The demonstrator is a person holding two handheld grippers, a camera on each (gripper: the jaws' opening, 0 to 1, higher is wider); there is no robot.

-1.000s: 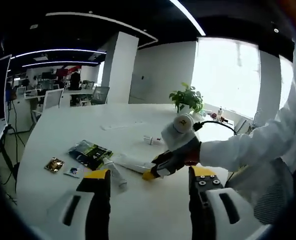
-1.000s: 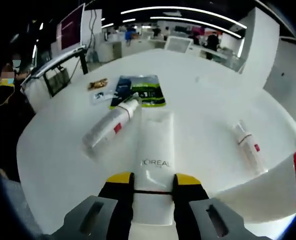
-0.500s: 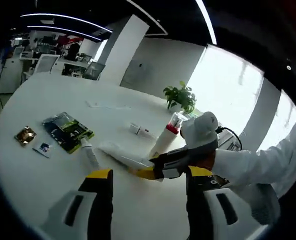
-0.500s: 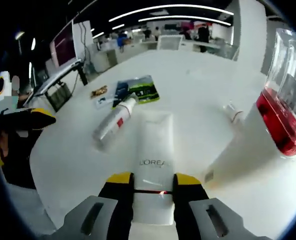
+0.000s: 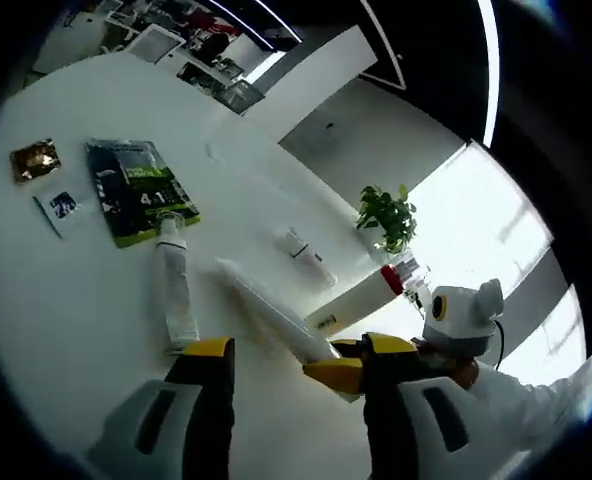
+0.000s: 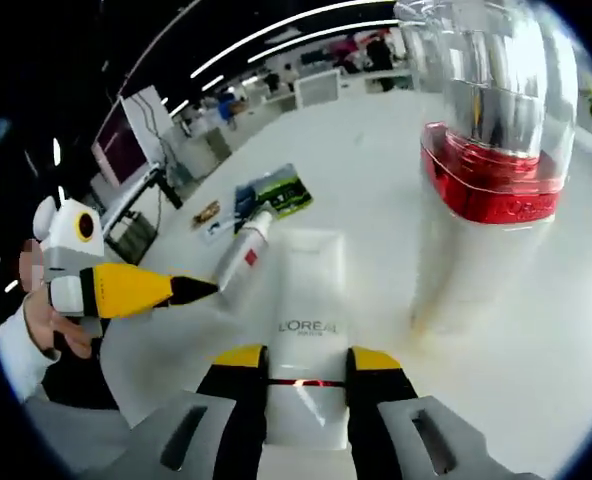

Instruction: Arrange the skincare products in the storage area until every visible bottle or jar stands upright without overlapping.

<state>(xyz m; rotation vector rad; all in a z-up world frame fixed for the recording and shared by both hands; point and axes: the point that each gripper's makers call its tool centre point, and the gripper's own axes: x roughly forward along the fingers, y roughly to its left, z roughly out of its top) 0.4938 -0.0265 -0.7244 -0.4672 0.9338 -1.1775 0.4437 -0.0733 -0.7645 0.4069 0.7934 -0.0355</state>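
The right tongs (image 6: 306,360) clamp the white L'Oreal tube (image 6: 309,330) near its cap end, presumably to stand it beside the red-capped bottle (image 6: 491,170) on the bench (image 6: 576,330), while the left tongs (image 5: 286,350) hang released.

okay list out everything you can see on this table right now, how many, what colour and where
L'Oreal tube: 1, white, lifted, clamped in right gripper.
Slim tube: 1, white, lying flat beside the green packet.
Small tube: 1, white with red band, lying farther back.
Red-capped bottle: 1, white body, red collar, clear cap, upright.
Green packet: 1, green-black, flat.
Gold sachet: 1, far edge.
White-blue sachet: 1, beside packet.
Potted plant: 1, green.
Table: 1, white.
Left gripper: yellow-tipped fingers, open.
Right gripper: shut.
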